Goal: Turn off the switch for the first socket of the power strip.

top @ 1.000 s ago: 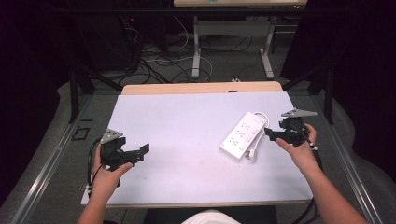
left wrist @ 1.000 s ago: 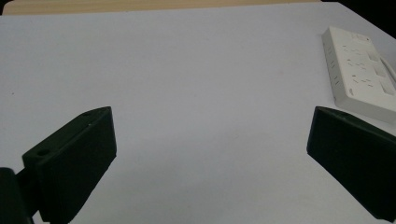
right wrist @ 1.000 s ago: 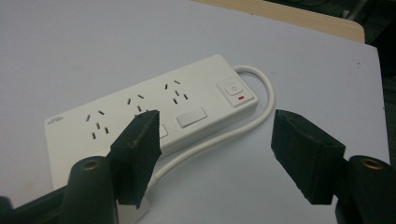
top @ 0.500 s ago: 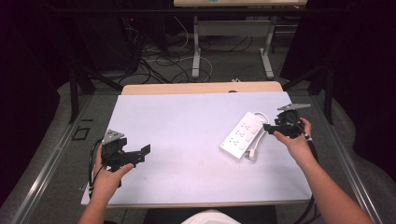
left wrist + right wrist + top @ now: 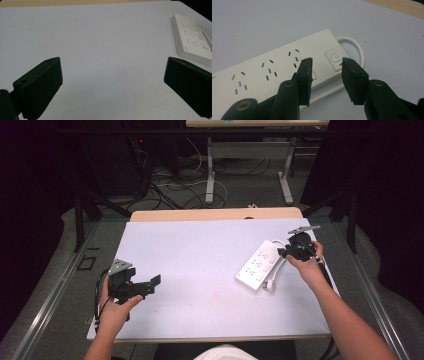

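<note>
Hands reached in from the near edge of a pale tabletop (image 5: 200, 245), each holding a black two-jaw gripper. At the person's left, the left hand (image 5: 114, 312) rested near the front corner, forearm angled up from below, with the left gripper (image 5: 150, 285) pointed across the surface toward the right; its jaws stood wide apart over bare tabletop, holding nothing. On the far right, the right arm stretched forward, the right hand (image 5: 305, 265) wrapped around the right gripper (image 5: 281, 252), which was aimed down and leftward at the end of a white power strip (image 5: 257, 265) lying diagonally on the tabletop. Seen from the right gripper view, its jaws stood partly apart just above the strip's switch (image 5: 335, 58), clamped on nothing, beside the looped white cord (image 5: 358, 48).
</note>
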The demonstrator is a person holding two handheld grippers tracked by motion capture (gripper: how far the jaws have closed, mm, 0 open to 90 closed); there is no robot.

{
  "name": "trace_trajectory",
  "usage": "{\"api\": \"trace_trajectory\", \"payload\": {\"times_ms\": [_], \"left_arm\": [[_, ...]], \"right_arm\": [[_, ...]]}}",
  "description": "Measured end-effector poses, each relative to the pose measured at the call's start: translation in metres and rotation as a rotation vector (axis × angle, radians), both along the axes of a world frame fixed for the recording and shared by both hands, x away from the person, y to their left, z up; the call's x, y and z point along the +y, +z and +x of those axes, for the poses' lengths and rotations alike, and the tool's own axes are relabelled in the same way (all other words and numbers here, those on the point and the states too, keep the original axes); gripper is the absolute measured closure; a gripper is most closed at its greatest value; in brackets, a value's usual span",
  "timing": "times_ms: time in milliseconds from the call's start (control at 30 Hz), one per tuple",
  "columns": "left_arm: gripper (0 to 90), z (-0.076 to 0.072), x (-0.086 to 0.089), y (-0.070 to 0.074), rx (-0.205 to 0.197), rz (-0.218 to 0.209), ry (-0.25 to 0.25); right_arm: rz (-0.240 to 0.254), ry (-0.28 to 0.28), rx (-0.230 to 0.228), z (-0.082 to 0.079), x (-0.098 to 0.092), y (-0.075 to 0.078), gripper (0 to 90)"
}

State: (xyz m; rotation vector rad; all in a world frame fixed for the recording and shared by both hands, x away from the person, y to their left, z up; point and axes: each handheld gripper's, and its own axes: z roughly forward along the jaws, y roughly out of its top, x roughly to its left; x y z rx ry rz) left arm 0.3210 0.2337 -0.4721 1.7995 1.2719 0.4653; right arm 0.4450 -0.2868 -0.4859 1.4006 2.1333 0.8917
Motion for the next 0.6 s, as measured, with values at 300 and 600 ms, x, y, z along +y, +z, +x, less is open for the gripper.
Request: {"api": "trace_trajectory", "payload": {"times_ms": [300,600], "left_arm": [[1.9,0.0,0.0,-0.001,-0.003,-0.006,0.005],[2.0,0.0,0.0,-0.001,0.008,0.002,-0.001]], "right_arm": [[-0.022,0.02,0.016,0.006,0.008,-0.006,70.8],[-0.022,0.071,0.07,0.008,0.018,-0.014,87.1]]}}
